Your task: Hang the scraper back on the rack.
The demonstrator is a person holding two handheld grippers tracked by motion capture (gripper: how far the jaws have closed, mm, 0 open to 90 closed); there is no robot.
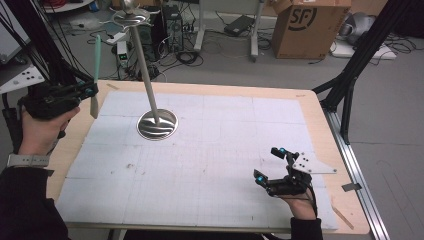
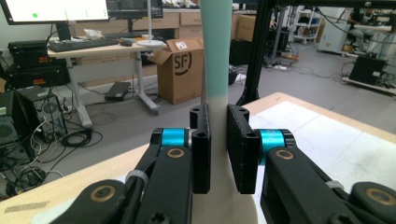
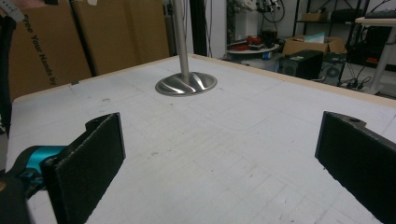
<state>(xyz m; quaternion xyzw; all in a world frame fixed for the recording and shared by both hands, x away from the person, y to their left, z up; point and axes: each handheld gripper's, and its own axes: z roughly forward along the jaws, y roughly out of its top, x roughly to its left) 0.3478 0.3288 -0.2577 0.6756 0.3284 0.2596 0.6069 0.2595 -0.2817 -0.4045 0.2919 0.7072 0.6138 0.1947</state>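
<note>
Around us is a cluttered lab; on the desk point(image 1: 210, 165) stands a metal stand point(image 1: 157, 123). Our left gripper point(image 1: 89, 91) clamps a teal-and-cream utensil point(image 1: 96, 70) upright at the desk's left edge, perhaps for hanging. Our right gripper point(image 1: 270, 165) rests with jaws apart, holding nothing.

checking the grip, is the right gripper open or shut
Open: the right gripper has its black fingers spread wide apart over the white gridded mat, holding nothing.

The spatula's point(image 2: 215, 51) green upper end runs off the top edge of the left claw point(image 2: 218, 149) view, its pale lower end past the bottom edge, while above the steel stand's base point(image 3: 186, 84) the pole point(image 3: 180, 37) is cropped.
</note>
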